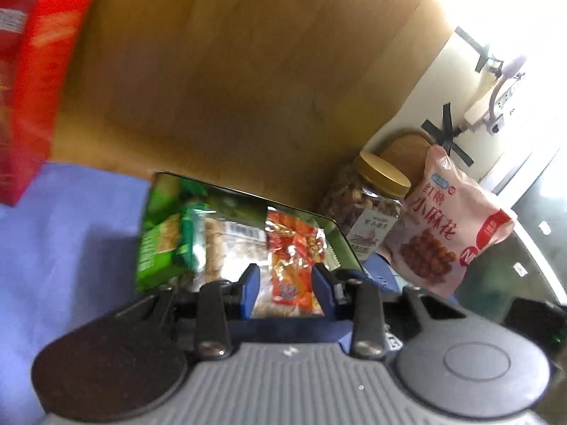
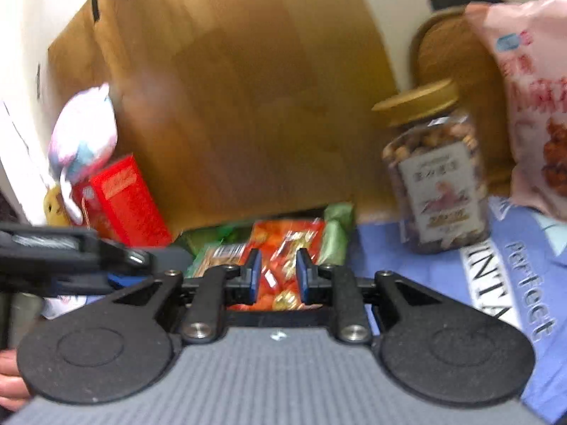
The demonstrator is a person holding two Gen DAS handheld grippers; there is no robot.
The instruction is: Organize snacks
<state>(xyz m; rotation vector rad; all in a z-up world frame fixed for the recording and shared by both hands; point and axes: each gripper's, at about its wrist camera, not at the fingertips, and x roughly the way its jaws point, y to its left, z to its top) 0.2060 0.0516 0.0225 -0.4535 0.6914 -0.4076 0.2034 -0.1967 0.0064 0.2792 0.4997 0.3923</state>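
Through the left wrist camera my left gripper [image 1: 285,288] had its jaws slightly apart with nothing clamped; the blue pads stood clear on either side of an orange snack packet [image 1: 294,265] lying beyond them. I could not tell whether the pads brushed the wrapper, but they were not pressing it. That packet lay in a dark tray [image 1: 340,244] together with a green wafer pack [image 1: 163,248] and a clear-wrapped biscuit pack [image 1: 226,244]. The tray sat on the blue cloth [image 1: 63,248] covering the worktop. To the right of the tray stood a jar of nuts [image 1: 368,209] with a gold lid, and just beside it a pink snack bag [image 1: 450,226] stood upright. Far to the left a red box [image 1: 32,88] stood on end, blurred. Behind it all rose a wooden board [image 1: 230,71].

Through the right wrist camera my right gripper [image 2: 279,276] showed the same: jaws a little apart, empty, framing the orange packets [image 2: 283,244] in the tray. The left gripper's black frame [image 2: 71,251] crossed the view at the left, near the tray. Part of my hand [image 2: 10,382] showed at the lower left edge. Farther off, the nut jar [image 2: 436,184] stood on the cloth at right, the pink bag [image 2: 531,106] beside it, and the red box [image 2: 124,198] at left with a pale, blurred bag [image 2: 85,134] above it.
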